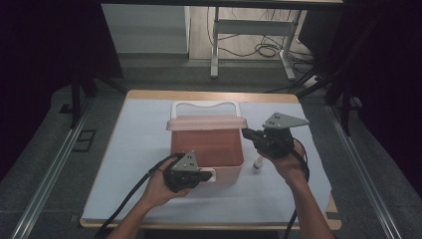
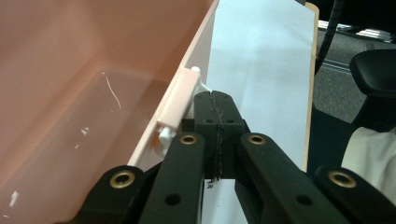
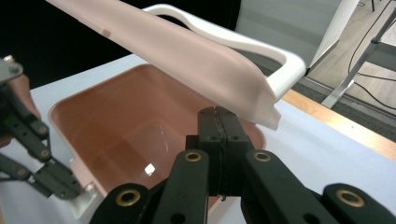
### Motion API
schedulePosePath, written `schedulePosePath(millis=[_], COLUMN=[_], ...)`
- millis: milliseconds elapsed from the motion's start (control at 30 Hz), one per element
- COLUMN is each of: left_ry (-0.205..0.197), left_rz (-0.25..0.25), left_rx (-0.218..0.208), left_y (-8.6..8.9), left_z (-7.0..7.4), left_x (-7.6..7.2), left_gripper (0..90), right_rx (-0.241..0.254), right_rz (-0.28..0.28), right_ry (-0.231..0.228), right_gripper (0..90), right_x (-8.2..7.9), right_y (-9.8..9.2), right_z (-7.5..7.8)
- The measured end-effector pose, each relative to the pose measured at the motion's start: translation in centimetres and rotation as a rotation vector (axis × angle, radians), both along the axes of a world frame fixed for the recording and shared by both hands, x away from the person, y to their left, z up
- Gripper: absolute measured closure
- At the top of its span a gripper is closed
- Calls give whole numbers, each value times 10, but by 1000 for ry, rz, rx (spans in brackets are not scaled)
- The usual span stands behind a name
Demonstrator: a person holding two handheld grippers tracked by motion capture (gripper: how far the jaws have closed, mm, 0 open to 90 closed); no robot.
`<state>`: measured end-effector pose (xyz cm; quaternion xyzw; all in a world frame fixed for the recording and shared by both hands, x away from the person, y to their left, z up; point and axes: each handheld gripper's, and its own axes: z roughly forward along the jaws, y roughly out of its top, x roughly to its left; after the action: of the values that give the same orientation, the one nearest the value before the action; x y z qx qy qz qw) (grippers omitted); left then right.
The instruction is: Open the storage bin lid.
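A pink plastic box (image 1: 206, 144) stands mid-table with its pink lid (image 1: 206, 122) tilted up at the back and a white handle (image 1: 205, 105) behind it. My left gripper (image 1: 209, 175) is shut, its tips beside the white latch (image 2: 180, 100) on the box's near wall, nothing between the jaws. My right gripper (image 1: 247, 133) is also shut. Its tips (image 3: 218, 114) sit right under the raised lid's (image 3: 187, 51) corner, above the open box (image 3: 116, 116). The left gripper (image 3: 70, 189) rests at the latch (image 3: 86, 205) there too.
A small white bottle (image 1: 258, 163) stands on the white table cover (image 1: 139, 149) just right of the box. The wooden table edge (image 1: 209, 94) runs behind. Dark curtains and metal rails flank the table; a desk frame and cables lie beyond.
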<state>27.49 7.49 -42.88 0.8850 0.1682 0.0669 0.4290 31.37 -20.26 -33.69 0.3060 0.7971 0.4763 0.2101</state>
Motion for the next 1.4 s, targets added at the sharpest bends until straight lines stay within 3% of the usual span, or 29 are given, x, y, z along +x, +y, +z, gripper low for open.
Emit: schedulePosePath(millis=[633, 1400], left_ry=[-9, -5], left_rz=[-24, -18], left_rx=[-13, -30], left_y=[3, 4], left_z=[-1, -3], left_x=[2, 2], left_gripper=[900, 900], right_rx=[-22, -18], right_rz=[-48, -104], right_ry=[35, 64], right_gripper=[899, 899], right_x=[43, 86], right_y=[7, 17], right_z=[31, 33])
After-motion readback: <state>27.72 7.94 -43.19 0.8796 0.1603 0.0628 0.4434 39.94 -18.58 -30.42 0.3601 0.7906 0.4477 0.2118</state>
